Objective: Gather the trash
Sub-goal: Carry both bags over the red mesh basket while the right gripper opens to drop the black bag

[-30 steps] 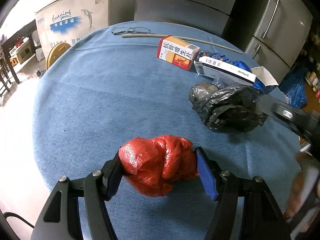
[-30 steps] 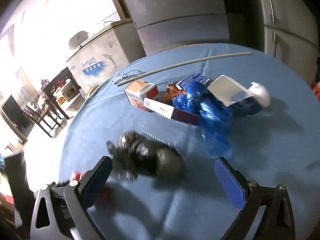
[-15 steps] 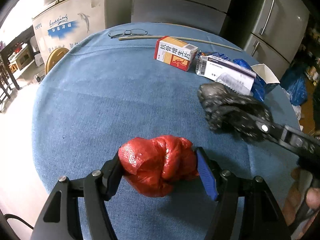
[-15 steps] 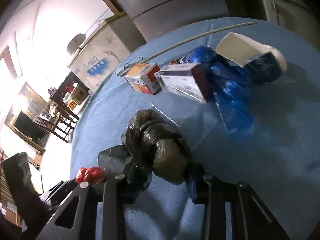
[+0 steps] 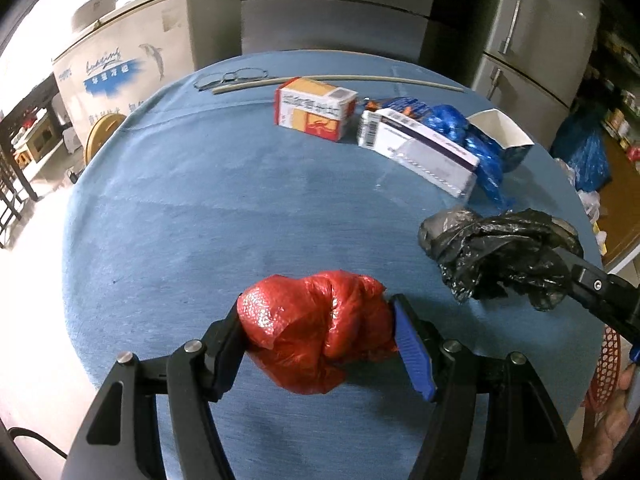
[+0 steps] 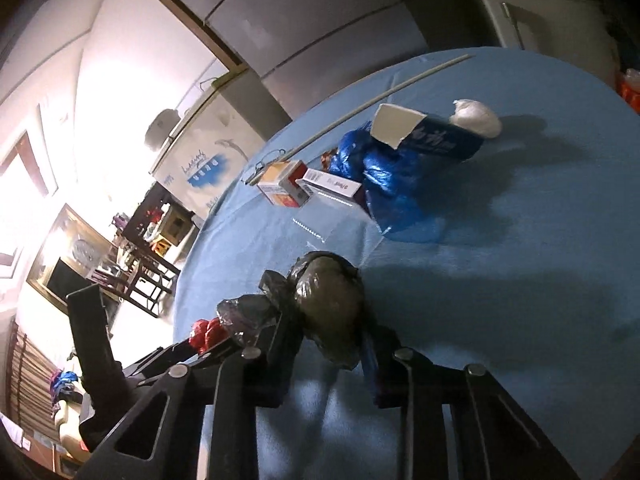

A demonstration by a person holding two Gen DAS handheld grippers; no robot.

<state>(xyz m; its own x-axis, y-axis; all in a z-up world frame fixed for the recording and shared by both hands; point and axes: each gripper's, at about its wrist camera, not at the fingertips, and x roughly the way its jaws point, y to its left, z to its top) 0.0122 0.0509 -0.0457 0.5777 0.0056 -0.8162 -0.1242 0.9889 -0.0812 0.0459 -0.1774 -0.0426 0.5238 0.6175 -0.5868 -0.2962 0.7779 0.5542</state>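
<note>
Trash is in both grips at this moment: the left gripper [image 5: 320,336] is clenched on a crumpled red plastic bag [image 5: 316,336], which bulges out between the blue pads just above the blue tablecloth [image 5: 200,220], and the right gripper [image 6: 328,344] has its jaws squeezed tight on a wadded black plastic bag [image 6: 324,312], seen from the left wrist view as a dark crinkled lump [image 5: 496,256] at the table's right edge.

Pick-up of these two pieces looks finished, so the step in hand is the carry-off to wherever the trash is gathered. No bin shows clearly in either view; a red mesh object [image 5: 608,364] peeks in at the far right, but I cannot tell what it is.

More litter remains at the far side of the table: an orange-and-white medicine box [image 5: 316,110], a white-and-purple carton [image 5: 420,148], a blue plastic bag [image 6: 392,184], an opened blue box [image 6: 436,136] and a white wad [image 6: 478,114].

Next, both bundles need lifting clear of the cloth and moving over a receptacle before either grip lets go. Soft film can slip or trail, so a firm squeeze during the carry seems wise.
</note>
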